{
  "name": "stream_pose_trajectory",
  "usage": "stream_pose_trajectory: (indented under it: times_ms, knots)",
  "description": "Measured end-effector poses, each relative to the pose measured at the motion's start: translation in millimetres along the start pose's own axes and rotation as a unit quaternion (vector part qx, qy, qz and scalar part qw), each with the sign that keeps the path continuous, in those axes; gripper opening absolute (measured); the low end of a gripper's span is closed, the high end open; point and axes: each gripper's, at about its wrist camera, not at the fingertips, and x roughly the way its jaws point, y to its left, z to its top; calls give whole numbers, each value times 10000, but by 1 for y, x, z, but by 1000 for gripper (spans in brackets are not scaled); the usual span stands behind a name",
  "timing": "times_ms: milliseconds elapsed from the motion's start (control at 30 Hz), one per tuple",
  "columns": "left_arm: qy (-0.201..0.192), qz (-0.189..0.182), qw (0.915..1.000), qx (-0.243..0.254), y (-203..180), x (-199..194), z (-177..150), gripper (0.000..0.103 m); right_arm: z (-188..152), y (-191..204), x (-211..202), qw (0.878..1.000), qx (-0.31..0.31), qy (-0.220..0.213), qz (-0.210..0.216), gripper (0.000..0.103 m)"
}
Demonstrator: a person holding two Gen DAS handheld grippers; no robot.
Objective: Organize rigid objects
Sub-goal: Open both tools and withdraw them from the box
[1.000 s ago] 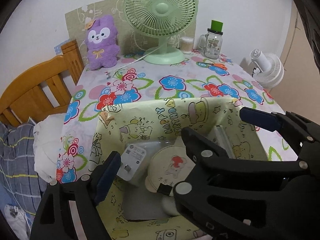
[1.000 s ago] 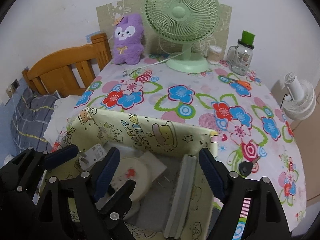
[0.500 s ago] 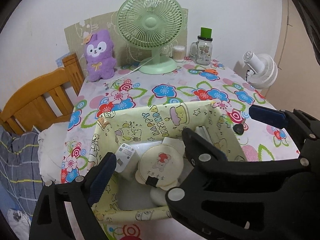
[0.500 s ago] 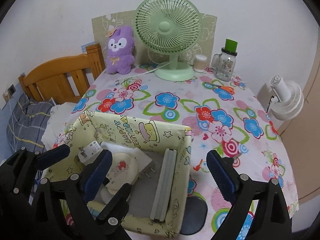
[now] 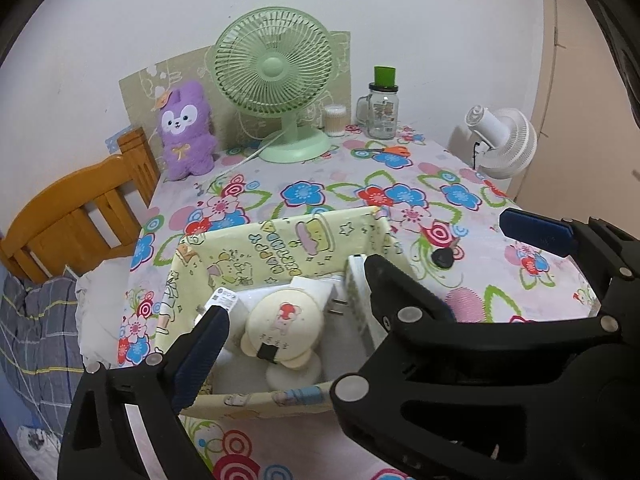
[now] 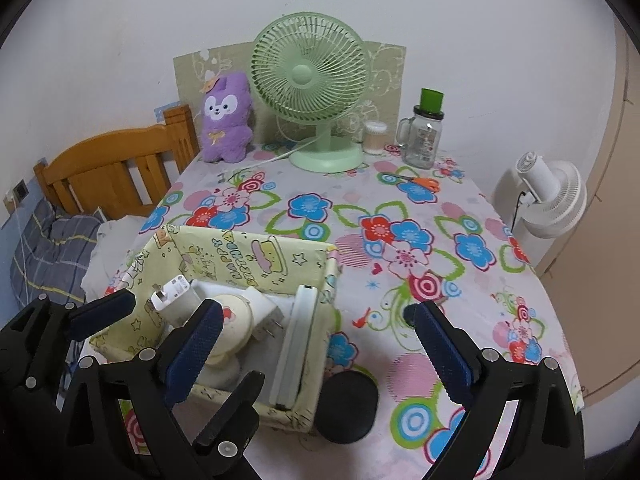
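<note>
Both the left claw [image 5: 356, 276] and right claw [image 6: 316, 344] hang wide open, holding nothing, over the yellow box [image 6: 256, 256] of chargers. A black disc [image 6: 346, 406] lies on the desk [image 6: 460, 208] against the box's 4 o'clock corner; I would lower the right claw straight over it, pinching its rim; the small black key [image 5: 442, 258] lies further, at 2 o'clock

Bedroom table backdrop — flowered cloth and fans

On the flower-print tablecloth [image 6: 400, 216], a pale green desk fan [image 6: 310, 92] stands at twelve o'clock; a purple plush rabbit [image 6: 226, 118] sits at eleven, and a clear glass mug jar with a green lid [image 6: 424, 132] at one, with a cotton-swab tub [image 6: 375, 137] between fan and jar. Orange-handled scissors [image 6: 420, 182] lie near the jar — a white floor fan [image 6: 548, 196] at three, a wooden bed headboard [image 6: 112, 168] at nine.
</note>
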Motion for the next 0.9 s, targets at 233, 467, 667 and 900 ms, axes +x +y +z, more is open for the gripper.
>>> stream_pose_trajectory:
  times_ms: [233, 467, 667, 900]
  knots:
    - [-71, -48, 9999, 64, -13, -8, 0, 99, -5, -11, -14, 9999, 16, -91, -75, 98]
    - [-133, -89, 9998, 122, -28, -14, 1, 99, -8, -24, -25, 9998, 68, -134, -164, 98]
    - [-171, -97, 9996, 193, -43, -18, 0, 99, -14, -37, -33, 9996, 119, -170, -217, 98]
    - [-172, -139, 9995, 220, -61, -20, -3, 99, -22, -52, -42, 9990, 85, -259, -354, 98]
